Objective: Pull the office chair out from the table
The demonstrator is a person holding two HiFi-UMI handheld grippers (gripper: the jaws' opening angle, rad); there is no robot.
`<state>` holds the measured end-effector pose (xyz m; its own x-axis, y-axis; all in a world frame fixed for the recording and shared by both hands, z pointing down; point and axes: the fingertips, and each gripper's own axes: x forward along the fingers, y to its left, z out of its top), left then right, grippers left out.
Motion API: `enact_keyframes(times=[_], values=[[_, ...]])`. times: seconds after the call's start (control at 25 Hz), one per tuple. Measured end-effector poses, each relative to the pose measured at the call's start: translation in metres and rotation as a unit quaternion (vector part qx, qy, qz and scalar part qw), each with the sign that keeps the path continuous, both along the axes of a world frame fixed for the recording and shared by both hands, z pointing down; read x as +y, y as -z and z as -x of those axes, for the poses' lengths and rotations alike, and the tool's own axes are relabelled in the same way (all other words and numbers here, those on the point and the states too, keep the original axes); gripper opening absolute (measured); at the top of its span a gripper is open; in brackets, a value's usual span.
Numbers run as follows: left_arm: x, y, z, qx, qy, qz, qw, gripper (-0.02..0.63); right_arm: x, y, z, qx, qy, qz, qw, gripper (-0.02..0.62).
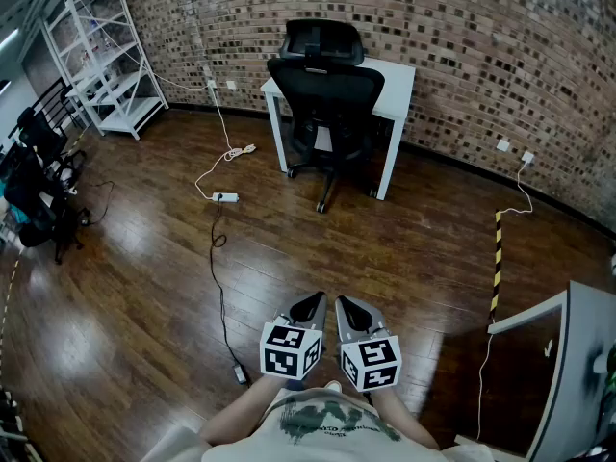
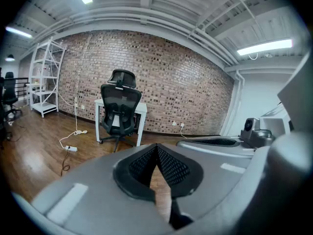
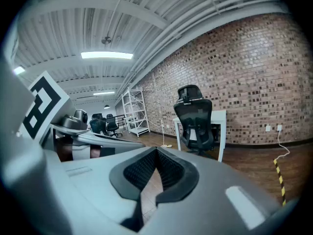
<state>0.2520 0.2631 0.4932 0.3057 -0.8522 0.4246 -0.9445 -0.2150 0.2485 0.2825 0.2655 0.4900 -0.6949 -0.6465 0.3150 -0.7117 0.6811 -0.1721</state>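
Office chair [image 1: 325, 99] at white table [image 1: 397, 77], cable [image 1: 219, 268] trailing across floor [image 1: 125, 296], left tongs [image 1: 316, 300] and right tongs [image 1: 343, 303] closed, empty

Both claws sit side by side near the person's chest, left claw [image 1: 310, 308] and right claw [image 1: 348, 312] closed and empty.

An office in a loft-style workspace, seen from the head view: a bare brick wall [image 1: 462, 46] runs across 12 o'clock behind a white table [image 1: 397, 73] and a black office chair [image 1: 327, 94] on a dark wood floor [image 1: 144, 287]. White metal shelving [image 1: 106, 56] stands at 10 o'clock, and more black chairs [image 1: 38, 181] cluster at 9 o'clock. A cable [image 1: 219, 128] drops from the wall to a power strip [image 1: 224, 197], and hazard tape [image 1: 498, 263] marks the boards at 3 o'clock. Tube lights [image 2: 266, 46] and pipes [image 2: 195, 33] line the exposed ceiling [image 2: 146, 4].
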Motion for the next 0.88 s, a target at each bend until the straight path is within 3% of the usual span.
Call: enact_keyframes(times=[0.4, 0.88], values=[[-0.054, -0.024, 0.015, 0.005, 0.007, 0.011, 0.9999, 0.015, -0.058, -0.016, 0.011, 0.004, 0.002, 0.003, 1.0, 0.0], [-0.181, -0.017, 0.102, 0.032, -0.015, 0.001, 0.9994, 0.015, -0.182, -0.01, 0.097, 0.033, -0.02, -0.006, 0.999, 0.0]])
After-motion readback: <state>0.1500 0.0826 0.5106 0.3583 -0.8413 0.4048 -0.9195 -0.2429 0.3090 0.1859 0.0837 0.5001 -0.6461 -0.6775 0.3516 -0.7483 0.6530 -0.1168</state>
